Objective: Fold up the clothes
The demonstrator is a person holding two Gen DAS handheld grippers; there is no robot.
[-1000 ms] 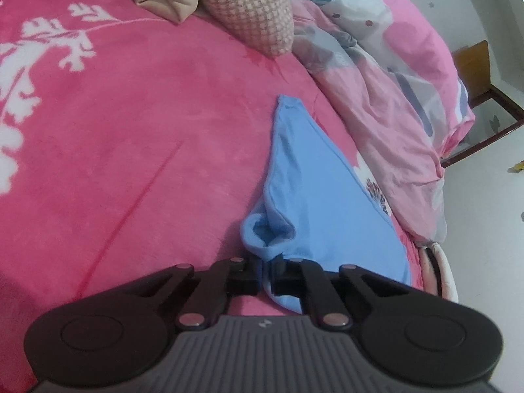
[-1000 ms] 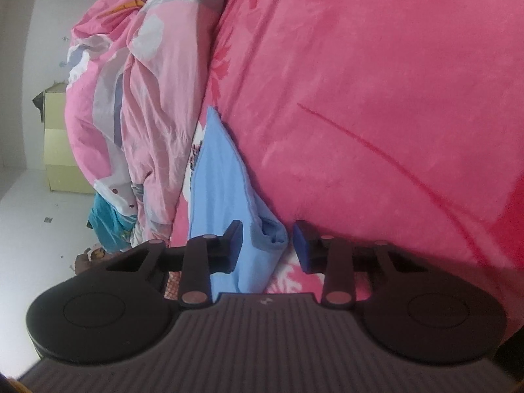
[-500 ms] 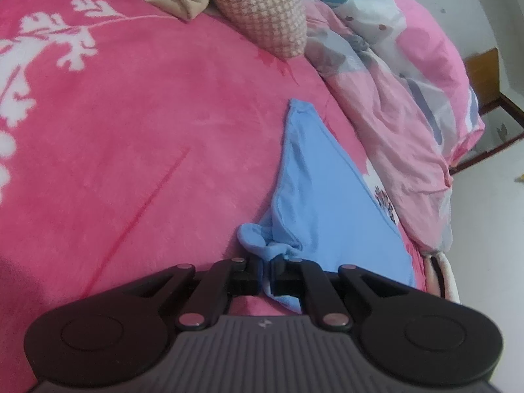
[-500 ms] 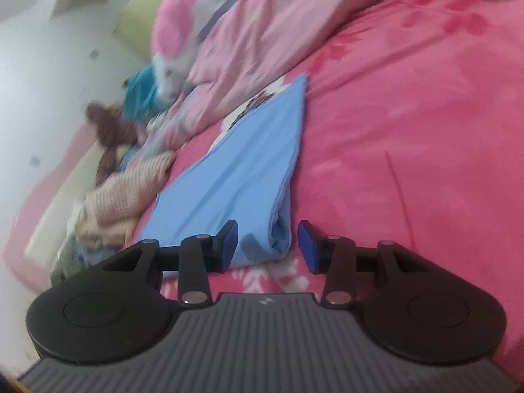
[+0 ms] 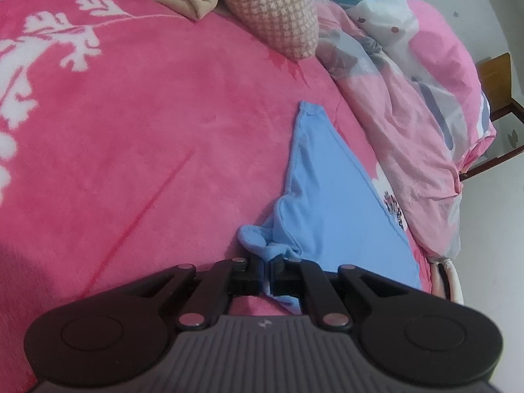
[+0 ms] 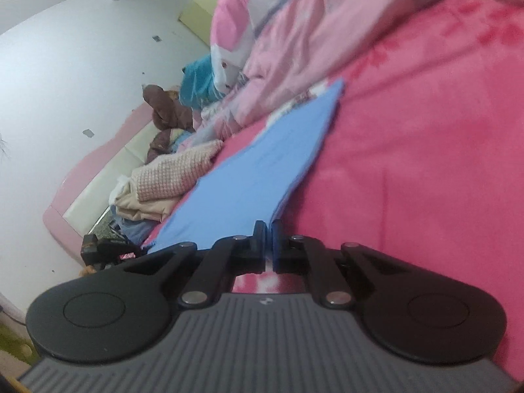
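Pinching blue garment [image 5: 327, 203], both ends

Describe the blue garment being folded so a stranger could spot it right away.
Start at the pink plush bedspread with white leaf prints. Along its edge beside the rumpled pink patterned quilt lies a plain light-blue cloth garment. It is the only solid blue, unpatterned piece.

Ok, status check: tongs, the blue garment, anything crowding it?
Left tongs shut on blue garment. Right tongs shut on its other end. Pink quilt alongside it.
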